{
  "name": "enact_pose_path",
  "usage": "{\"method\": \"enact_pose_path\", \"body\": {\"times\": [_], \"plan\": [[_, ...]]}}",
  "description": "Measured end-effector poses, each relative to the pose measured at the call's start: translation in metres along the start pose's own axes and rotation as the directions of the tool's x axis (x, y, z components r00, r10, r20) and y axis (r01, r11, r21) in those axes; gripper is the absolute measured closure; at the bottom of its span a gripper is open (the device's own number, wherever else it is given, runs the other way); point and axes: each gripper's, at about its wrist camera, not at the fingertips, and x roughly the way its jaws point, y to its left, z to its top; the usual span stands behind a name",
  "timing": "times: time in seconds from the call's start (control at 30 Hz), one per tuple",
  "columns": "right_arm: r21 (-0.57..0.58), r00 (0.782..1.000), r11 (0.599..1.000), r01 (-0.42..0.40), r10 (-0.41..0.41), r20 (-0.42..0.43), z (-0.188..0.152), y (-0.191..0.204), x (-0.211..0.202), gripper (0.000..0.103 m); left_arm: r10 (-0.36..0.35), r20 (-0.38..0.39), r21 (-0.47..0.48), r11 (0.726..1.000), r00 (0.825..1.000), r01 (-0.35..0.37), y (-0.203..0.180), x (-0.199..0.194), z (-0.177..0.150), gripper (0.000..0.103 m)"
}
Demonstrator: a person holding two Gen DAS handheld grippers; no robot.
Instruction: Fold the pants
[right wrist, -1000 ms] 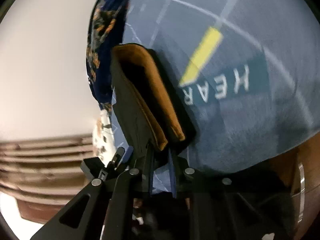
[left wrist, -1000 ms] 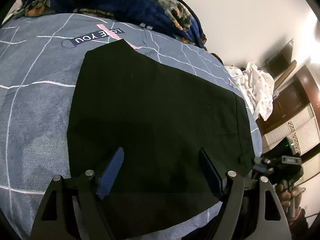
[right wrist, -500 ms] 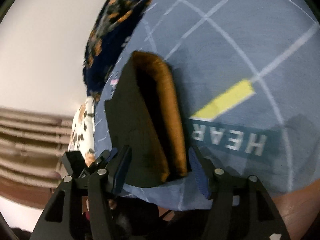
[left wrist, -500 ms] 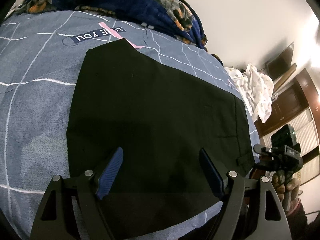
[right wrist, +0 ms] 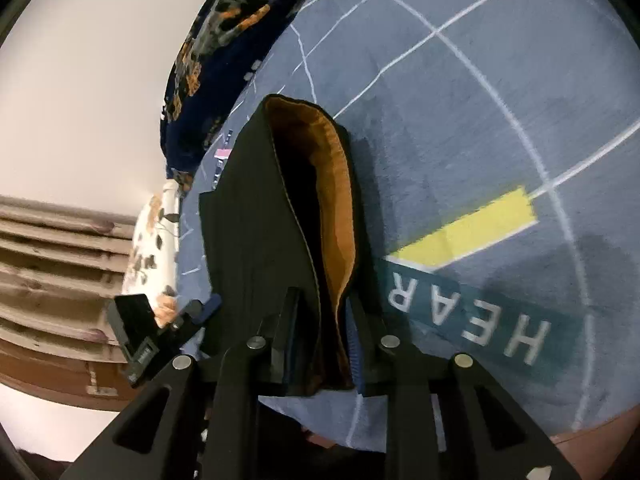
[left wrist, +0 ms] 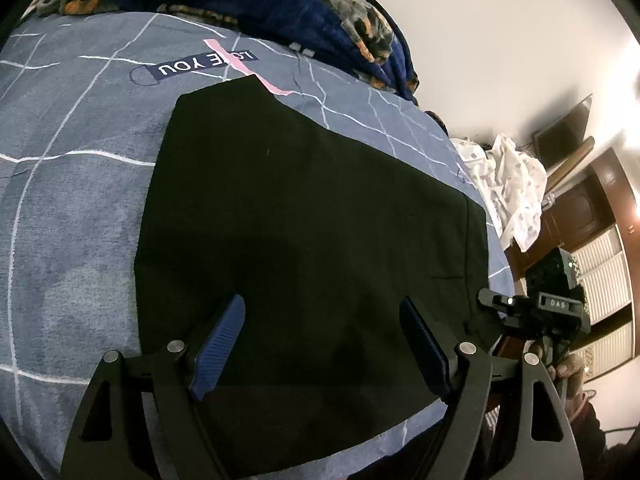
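Bed (left wrist: 72, 208) w/ a grey-blue sheet fills most of both views; white grid lines on it, plus printed labels "YOU" in the left view and "HEAR" (right wrist: 468, 320) beside a yellow bar (right wrist: 472, 232) in the right view. Dark blue blanket (left wrist: 280, 4) w/ orange pattern is heaped along the far edge of the bed, white wall behind it.

Pants (left wrist: 304, 248), black, lie flat on the sheet, folded to a broad panel, far corner just over a pink stripe (left wrist: 272, 86). In the right view their near end is lifted off the sheet, showing an orange-brown lining (right wrist: 340, 208).

White patterned cloth (left wrist: 516, 184) is bunched off the bed's right side, near brown wood furniture (left wrist: 576, 216).

Left gripper (left wrist: 322, 344) hangs over the near part of the pants, blue pads wide apart, nothing between them but the fabric lying below; no pinch.

Right gripper (right wrist: 320, 344) sits at the pants' end, jaws have just been closing, now clamped on the layered edge, lining incl. Seen from the left view it's at the pants' right corner (left wrist: 532, 312), a hand (left wrist: 568, 368) under it.
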Motion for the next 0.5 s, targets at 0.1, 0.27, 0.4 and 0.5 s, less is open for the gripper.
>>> {"method": "enact_pose_path", "body": {"times": [0.1, 0.27, 0.4, 0.5], "plan": [[-0.017, 0.997, 0.997, -0.073, 0.073, -0.006, 0.002, 0.013, 0.004, 0.088, 0.003, 0.007, -0.031, 1.0, 1.0, -0.003, 0.006, -0.007, 0.002, 0.023], [-0.07, 0.976, 0.973, -0.219, 0.217, -0.027, 0.008, 0.045, 0.01, 0.088, -0.043, 0.032, -0.152, 0.987, 0.999, 0.047, 0.029, -0.014, 0.003, 0.023], [0.017, 0.991, 0.991, -0.134, 0.134, -0.023, 0.012, 0.003, 0.016, 0.091, -0.046, 0.024, -0.128, 0.991, 0.999, 0.048, 0.022, -0.011, 0.003, 0.023], [0.085, 0.99, 0.987, -0.136, 0.138, -0.024, 0.008, -0.022, 0.018, 0.092, 0.016, 0.011, -0.044, 0.999, 1.0, -0.015, 0.008, -0.007, 0.001, 0.023]]}}
